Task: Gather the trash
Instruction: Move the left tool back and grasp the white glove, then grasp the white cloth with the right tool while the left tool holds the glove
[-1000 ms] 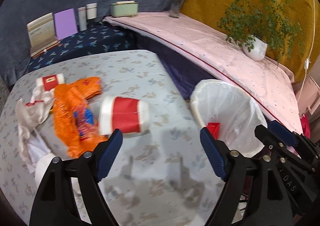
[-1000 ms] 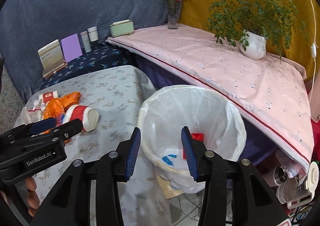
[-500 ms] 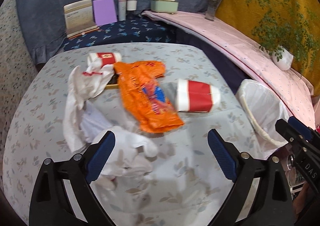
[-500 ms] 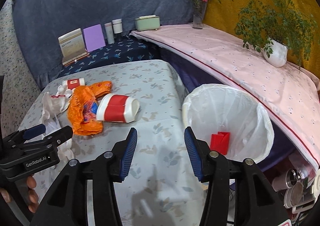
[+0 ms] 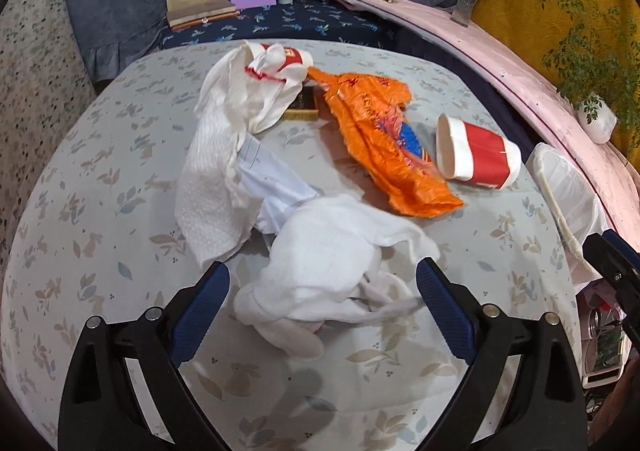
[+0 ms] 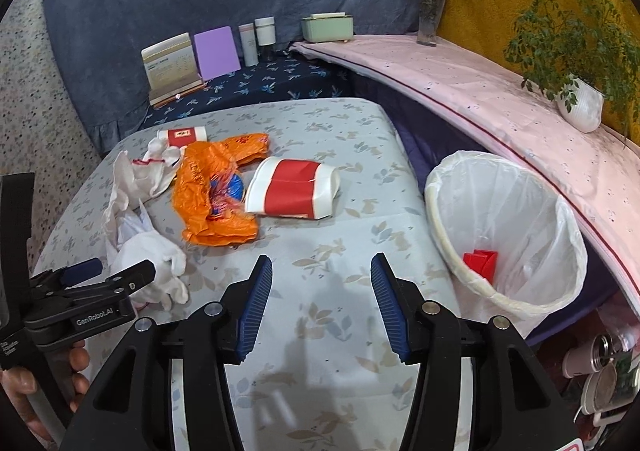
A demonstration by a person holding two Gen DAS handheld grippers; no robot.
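Trash lies on the floral table (image 5: pixel 100 179): a white glove (image 5: pixel 332 263), a white paper towel (image 5: pixel 216 171), an orange plastic wrapper (image 5: pixel 380 139), a red-and-white paper cup (image 5: pixel 476 157) on its side, and a second small cup (image 5: pixel 288 55) at the far side. My left gripper (image 5: pixel 322 303) is open, its jaws on either side of the white glove, just above it. My right gripper (image 6: pixel 322 303) is open and empty over bare tablecloth (image 6: pixel 340 123). The bin with a white liner (image 6: pixel 508 227) stands right of the table and holds a red scrap (image 6: pixel 480 261).
A small dark box (image 5: pixel 304 107) lies half under the towel and wrapper. A pink-covered shelf (image 6: pixel 500 91) with a potted plant (image 6: pixel 580 103) and a flower vase (image 6: pixel 428 19) runs behind the bin. Books, bottles and a green box (image 6: pixel 326 27) stand at the back.
My left gripper has swung left from beside the bin and come down over the white glove. My right gripper has moved left, from over the bin to over the table.
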